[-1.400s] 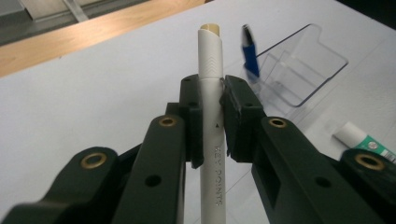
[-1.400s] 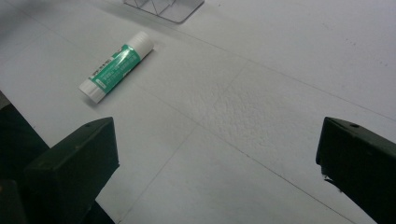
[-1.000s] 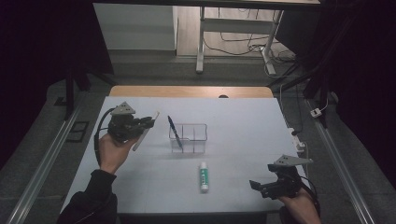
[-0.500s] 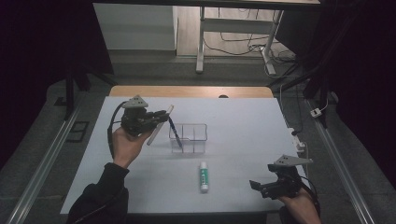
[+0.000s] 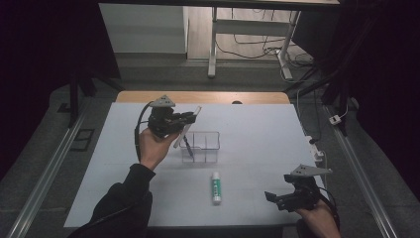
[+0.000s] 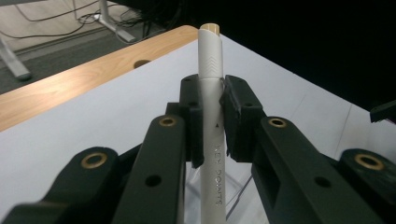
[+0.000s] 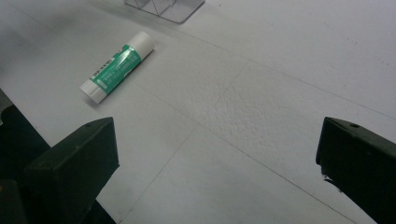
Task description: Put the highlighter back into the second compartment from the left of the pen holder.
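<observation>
A green-and-white glue stick (image 5: pixel 216 187) is lying flat on the white table (image 5: pixel 257 124), near its front edge. A strip of bare wood (image 5: pixel 198 97) is running along the table's far edge. Beyond it, cables (image 5: pixel 257 47) are trailing across the floor around a white desk leg (image 5: pixel 212 44).

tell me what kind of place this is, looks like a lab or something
Probably a lab or workshop bench set up for recording handling work: a white-topped table under dim light, cables trailing across the floor behind it, and a person holding a left gripper and a right gripper.
</observation>
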`<state>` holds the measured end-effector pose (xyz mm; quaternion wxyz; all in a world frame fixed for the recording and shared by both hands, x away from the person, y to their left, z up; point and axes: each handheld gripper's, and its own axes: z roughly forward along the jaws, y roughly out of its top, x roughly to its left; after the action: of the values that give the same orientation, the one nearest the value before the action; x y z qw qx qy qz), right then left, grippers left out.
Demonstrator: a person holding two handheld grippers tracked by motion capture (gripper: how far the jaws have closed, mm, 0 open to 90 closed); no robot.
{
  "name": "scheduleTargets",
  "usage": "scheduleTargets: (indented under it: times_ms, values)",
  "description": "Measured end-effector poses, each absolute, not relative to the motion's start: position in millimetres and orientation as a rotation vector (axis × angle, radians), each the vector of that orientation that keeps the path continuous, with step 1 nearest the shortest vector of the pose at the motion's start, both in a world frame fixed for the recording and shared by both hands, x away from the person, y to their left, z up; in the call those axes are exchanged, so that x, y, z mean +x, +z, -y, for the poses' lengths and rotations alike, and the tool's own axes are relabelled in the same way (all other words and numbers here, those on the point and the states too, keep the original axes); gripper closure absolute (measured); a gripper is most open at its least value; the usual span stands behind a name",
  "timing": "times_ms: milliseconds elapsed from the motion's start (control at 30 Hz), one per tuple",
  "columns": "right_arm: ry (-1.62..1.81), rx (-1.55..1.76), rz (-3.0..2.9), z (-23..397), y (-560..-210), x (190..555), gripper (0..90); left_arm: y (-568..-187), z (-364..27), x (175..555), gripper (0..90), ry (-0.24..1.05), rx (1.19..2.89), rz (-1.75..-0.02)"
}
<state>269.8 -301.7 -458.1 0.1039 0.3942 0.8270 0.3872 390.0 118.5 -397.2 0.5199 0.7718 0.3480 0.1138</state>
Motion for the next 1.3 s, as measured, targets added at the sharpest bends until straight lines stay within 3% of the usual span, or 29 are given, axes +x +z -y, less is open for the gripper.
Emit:
scheduleTargets:
  times_ms: [600,1300]
  values:
    - [1.148,1.156,-2.442,302.0,-458.1,269.6,0.0,-408.5,-71.9,411.1,77.8,0.305,1.856,-0.781]
    - [1.147,1.150,-2.448,302.0,-458.2,269.5,0.0,-436.5,-64.4,413.6,77.6,0.308,1.888,-0.807]
